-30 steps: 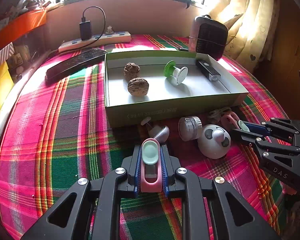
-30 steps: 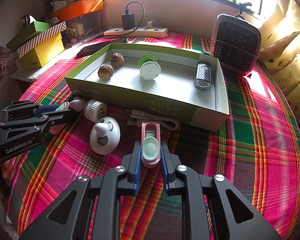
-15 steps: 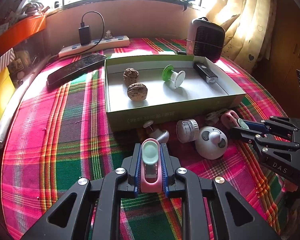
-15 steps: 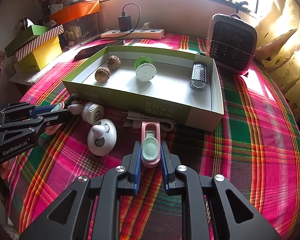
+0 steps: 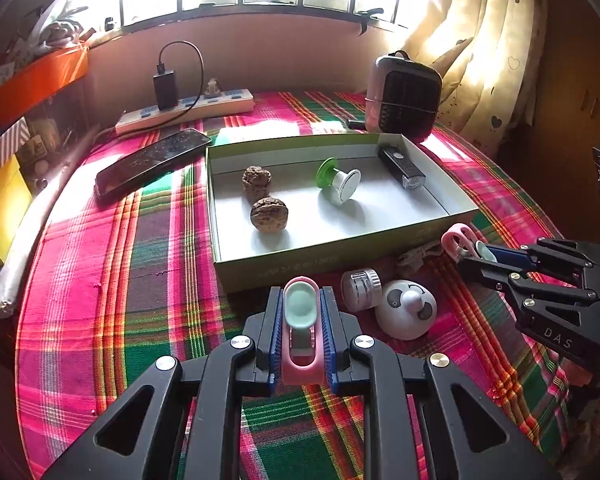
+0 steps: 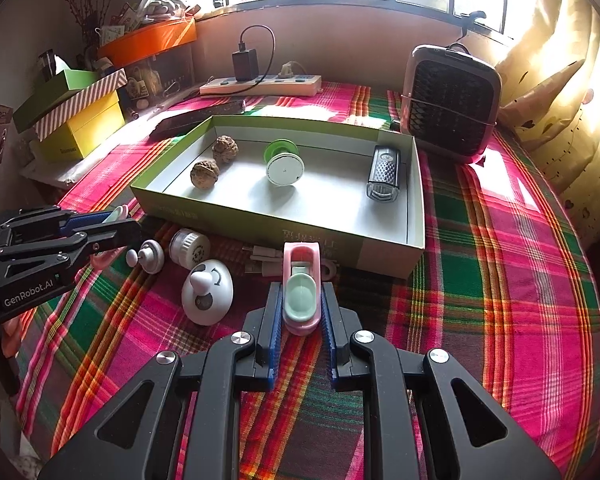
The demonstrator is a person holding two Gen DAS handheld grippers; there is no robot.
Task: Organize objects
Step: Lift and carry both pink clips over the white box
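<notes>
We saw the green box (image 5: pixel 340 256) in the middle of the left wrist frame, its near wall just above our left gripper (image 5: pixel 302 312), and the plaid cloth (image 5: pixel 112 280) lay bare across the lower left of that frame. In the right wrist frame the cloth ran open down the right side, below the grey heater (image 6: pixel 452 100) in the upper right. A white egg-shaped toy (image 6: pixel 207 292) and a small round white dial (image 6: pixel 189 243) crowded the strip of cloth below the box's near wall, left of centre.

Our left gripper pinched a pink clip (image 5: pixel 300 344) with a mint pad, held lengthwise between the blue pads at lower centre of the left wrist frame. Whether it was clear of the cloth we could not tell. Our right gripper (image 6: pixel 302 308) stood slightly spread around a second pink clip (image 6: pixel 301 280); small gaps showed on both sides, so the pads were not pressing it. That clip lay at lower centre of the right wrist frame, its far end close to the box's near wall.

Both clips were glossy pink shells with a pale mint oval on top. Inside the box lay two walnuts (image 6: pixel 214 162), a green-and-white spool (image 6: pixel 284 164) and a black bike light (image 6: pixel 384 174).
</notes>
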